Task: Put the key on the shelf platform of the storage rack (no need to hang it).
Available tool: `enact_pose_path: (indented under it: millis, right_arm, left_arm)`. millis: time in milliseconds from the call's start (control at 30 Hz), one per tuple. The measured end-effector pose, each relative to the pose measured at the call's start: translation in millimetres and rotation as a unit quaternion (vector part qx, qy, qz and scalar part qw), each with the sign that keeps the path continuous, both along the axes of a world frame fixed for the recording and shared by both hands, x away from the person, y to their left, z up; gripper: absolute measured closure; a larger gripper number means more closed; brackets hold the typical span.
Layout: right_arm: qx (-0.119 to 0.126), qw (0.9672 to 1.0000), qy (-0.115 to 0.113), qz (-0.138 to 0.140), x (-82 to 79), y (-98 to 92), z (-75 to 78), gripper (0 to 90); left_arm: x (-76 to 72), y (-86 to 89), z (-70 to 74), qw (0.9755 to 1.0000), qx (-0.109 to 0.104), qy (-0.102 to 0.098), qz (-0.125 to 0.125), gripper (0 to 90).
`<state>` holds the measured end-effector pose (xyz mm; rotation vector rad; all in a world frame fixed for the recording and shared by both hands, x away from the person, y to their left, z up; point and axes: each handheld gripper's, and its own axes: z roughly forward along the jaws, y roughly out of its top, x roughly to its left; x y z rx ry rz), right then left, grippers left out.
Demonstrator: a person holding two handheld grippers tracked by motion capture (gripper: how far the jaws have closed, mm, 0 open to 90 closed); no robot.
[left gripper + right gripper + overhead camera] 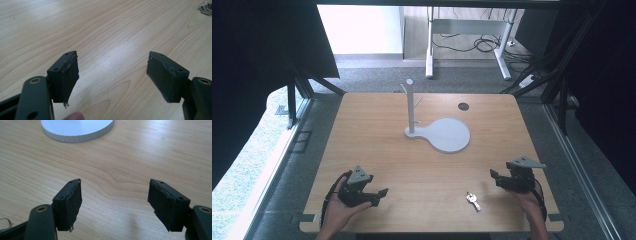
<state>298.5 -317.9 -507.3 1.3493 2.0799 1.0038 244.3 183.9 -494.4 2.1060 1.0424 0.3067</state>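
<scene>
the wooden bench (377, 150) carries a white stand (443, 132) well ahead of and between both claws. the left claw (379, 196) and the right claw (495, 176) both gape wide, holding nothing. the keys (472, 200) lie between them, nearer the right claw.

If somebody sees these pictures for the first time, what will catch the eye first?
Probably the white stand with small pegs, upright on its round white base in the middle of the wooden table. Next, the left gripper and right gripper, both open and empty near the front edge, with a small key lying between them, closer to the right one.
</scene>
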Motion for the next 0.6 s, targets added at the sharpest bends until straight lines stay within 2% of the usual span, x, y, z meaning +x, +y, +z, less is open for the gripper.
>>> enact_pose_path:
  millis: [200,367,533,600]
  right_arm:
    - [0.001,1.0,0.006,0.008,2.0,1.1,1.2,31.2]
    - [-0.006,0.9996,0.015,0.023,3.6,2.5,3.2,32.7]
    - [-0.021,0.9991,0.028,0.023,3.3,2.9,8.1,35.2]
    - [-0.036,0.9983,0.035,0.029,2.8,4.0,9.9,35.8]
  left_arm:
    - [0.0,-0.3,2.9,1.0,-0.003,0.0,0.004,26.0]
    - [-1.2,-2.8,3.8,1.0,0.0,-0.003,-0.005,25.9]
    - [0.2,-0.5,0.8,1.0,-0.004,0.003,-0.003,26.0]
    - [-0.3,-0.1,1.8,1.0,-0.006,0.003,-0.002,25.9]
